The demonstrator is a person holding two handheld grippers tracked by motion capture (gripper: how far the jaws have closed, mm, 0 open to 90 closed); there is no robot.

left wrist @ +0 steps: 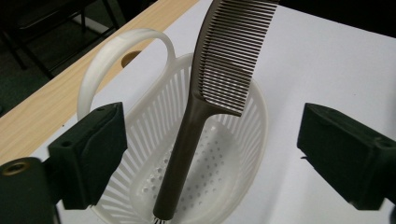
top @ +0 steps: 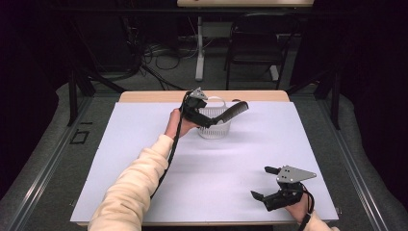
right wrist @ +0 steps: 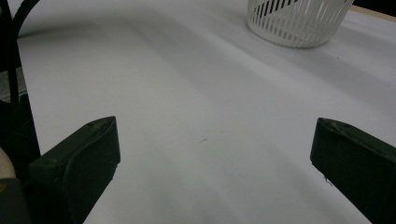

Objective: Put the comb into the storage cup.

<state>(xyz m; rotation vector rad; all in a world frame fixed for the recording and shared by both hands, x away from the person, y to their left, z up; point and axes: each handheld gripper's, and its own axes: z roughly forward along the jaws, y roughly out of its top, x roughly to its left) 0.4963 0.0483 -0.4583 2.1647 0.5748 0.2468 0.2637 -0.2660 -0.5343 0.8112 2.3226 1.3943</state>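
From the high view, a white slatted basket [top: 215, 124] with a hoop handle stands at the far middle of the desk [top: 144, 144], on its white sheet. A dark comb [top: 230, 112] leans in the basket, handle down inside, toothed end sticking out over the rim toward 2 o'clock. The left gripper [top: 204, 117] sits at the basket's 9 o'clock side, just beside the rim, held by a hand whose cream sleeve [top: 130, 187] runs in from 6 o'clock. The right gripper [top: 262, 183] rests low at about 5 o'clock on the desk, well apart from the basket, its fingers pointing toward 9 o'clock and spread wide with nothing between them.

In the left gripper view, the basket [left wrist: 140, 135] lies straight ahead with the comb [left wrist: 196, 116] propped in it: the handle's end rests on the perforated floor at 6 o'clock and the teeth rise past the rim toward 12 o'clock. The fingers [left wrist: 93, 149] stand wide on either side of the comb and do not touch it. No writing can be read on comb or basket.

In the right gripper view, the fingers [right wrist: 88, 158] are wide over the bare white sheet, and the basket [right wrist: 299, 23] stands far off at 1 o'clock.
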